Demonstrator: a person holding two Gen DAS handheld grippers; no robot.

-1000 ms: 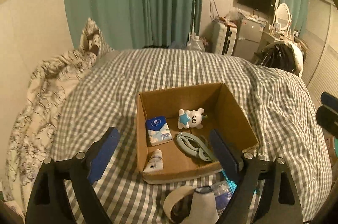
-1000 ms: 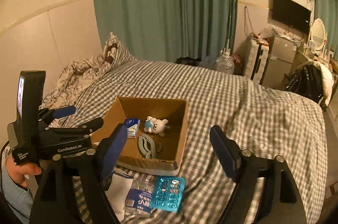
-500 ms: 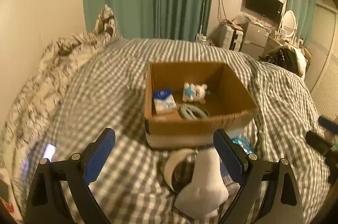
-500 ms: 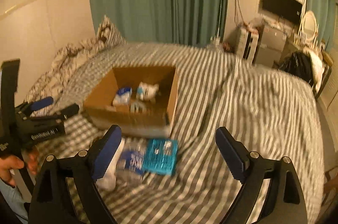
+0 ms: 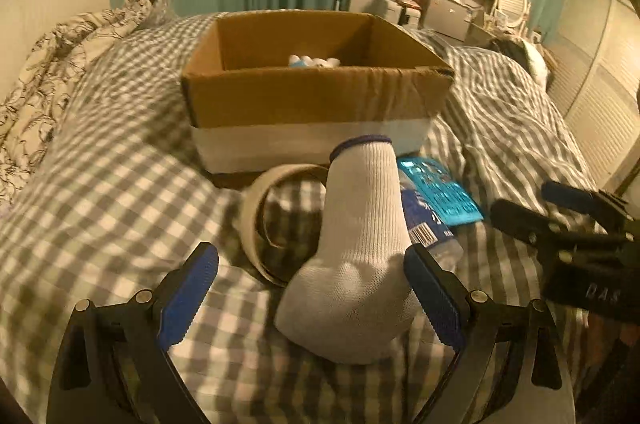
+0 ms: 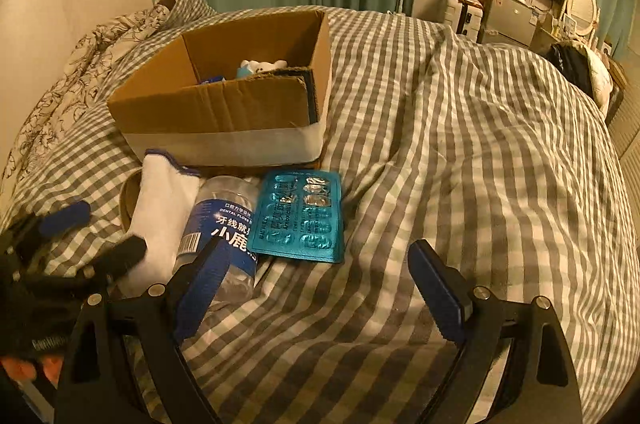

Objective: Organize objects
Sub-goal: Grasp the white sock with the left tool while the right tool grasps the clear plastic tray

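Left gripper (image 5: 311,294): wide open, empty, low over the bed, straddling the sock's toe end.
Right gripper (image 6: 318,288): wide open, empty, just short of the blister pack.
Sock (image 5: 360,244): white, draped over the tape roll (image 5: 272,224).
Floss bottle (image 6: 220,236): lying between sock and blister pack (image 6: 298,216).
Cardboard box (image 6: 224,111): beyond them on the checked bed (image 6: 480,143), holding a small toy (image 6: 260,67).
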